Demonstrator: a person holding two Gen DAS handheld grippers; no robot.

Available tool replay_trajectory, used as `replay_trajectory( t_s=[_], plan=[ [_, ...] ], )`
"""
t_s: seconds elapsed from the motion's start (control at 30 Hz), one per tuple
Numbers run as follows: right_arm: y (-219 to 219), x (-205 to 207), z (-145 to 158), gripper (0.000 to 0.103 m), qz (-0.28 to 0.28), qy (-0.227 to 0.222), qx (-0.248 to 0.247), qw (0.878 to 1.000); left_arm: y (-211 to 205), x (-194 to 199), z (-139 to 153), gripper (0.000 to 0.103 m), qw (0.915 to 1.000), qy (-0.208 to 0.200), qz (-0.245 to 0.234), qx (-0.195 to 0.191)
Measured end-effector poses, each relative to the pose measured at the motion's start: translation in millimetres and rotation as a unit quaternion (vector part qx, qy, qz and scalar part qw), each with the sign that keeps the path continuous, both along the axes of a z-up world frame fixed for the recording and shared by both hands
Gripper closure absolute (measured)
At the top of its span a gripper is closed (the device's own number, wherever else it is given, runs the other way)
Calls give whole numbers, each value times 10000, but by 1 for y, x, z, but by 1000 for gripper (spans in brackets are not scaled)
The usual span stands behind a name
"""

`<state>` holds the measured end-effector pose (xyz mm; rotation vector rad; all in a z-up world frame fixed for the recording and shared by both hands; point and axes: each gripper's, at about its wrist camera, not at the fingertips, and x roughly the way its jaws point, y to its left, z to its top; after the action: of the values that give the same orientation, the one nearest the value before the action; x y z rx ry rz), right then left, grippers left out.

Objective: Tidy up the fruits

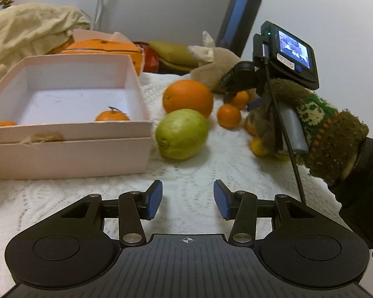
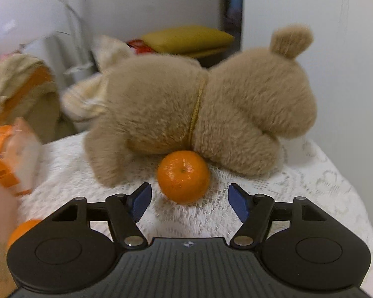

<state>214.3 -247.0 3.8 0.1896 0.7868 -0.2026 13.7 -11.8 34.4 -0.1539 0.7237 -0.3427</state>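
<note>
A pink box (image 1: 69, 129) stands at the left and holds two mandarins (image 1: 112, 116). Right of it lie a green pear-like fruit (image 1: 181, 134), a big orange (image 1: 187, 98) and several small mandarins (image 1: 228, 115). My left gripper (image 1: 187, 198) is open and empty, low over the white cloth in front of the green fruit. My right gripper (image 2: 190, 200) is open, and a mandarin (image 2: 183, 176) lies just beyond its fingertips, against the plush toy (image 2: 199, 114). In the left wrist view the gloved hand (image 1: 318, 124) holds the right gripper among the mandarins.
A white lace cloth (image 1: 199, 171) covers the table. The brown plush toy (image 1: 216, 74) lies at the back. An orange pumpkin-like bag (image 1: 104, 47), a beige blanket (image 1: 24, 29) and a yellow cushion (image 2: 186, 38) lie behind. The table's edge (image 2: 348, 186) runs at the right.
</note>
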Motion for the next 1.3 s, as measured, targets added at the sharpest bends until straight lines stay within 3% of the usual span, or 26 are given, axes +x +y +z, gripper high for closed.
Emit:
replay_trajectory(
  t_s=[0.03,0.13,0.2,0.3,0.4,0.6,0.9,0.97,1.03,1.07,1.17,1.3],
  plan=[
    [2,2,1,57,44,-9,-10,10000,2,0,0,53,10000,2,2,-21],
    [10,-5,8,59,168,-115,-260,9995,3,0,0,53,10000,5,-13,-38],
    [11,-22,17,59,352,-273,-164,9989,1,-1,0,53,10000,2,-43,-39],
    [3,-63,35,59,948,-490,190,9941,-2,-1,1,53,10000,-18,-84,-26],
    [-2,-115,46,59,1576,-724,122,9848,-7,-4,2,53,9999,-31,-141,7],
    [-25,-198,35,58,2395,-636,349,9682,-18,-8,2,53,9995,-13,-304,56],
    [-42,-231,-14,56,2223,-533,302,9731,-39,-14,0,53,9984,-24,-550,140],
    [-40,-236,-19,48,2223,-631,199,9727,-43,-14,0,53,9981,-26,-591,139],
    [-36,-240,-22,33,2299,-680,102,9708,-47,-13,1,53,9979,-15,-619,172],
    [-35,-241,-23,31,2320,-693,70,9702,-49,-13,1,53,9979,3,-617,182],
    [-38,-242,-16,31,2239,-666,58,9723,-48,-16,10,53,9986,48,-498,186],
    [-56,-274,19,31,2053,-1188,207,9712,-46,-38,38,53,9982,-297,-457,233]
  ],
)
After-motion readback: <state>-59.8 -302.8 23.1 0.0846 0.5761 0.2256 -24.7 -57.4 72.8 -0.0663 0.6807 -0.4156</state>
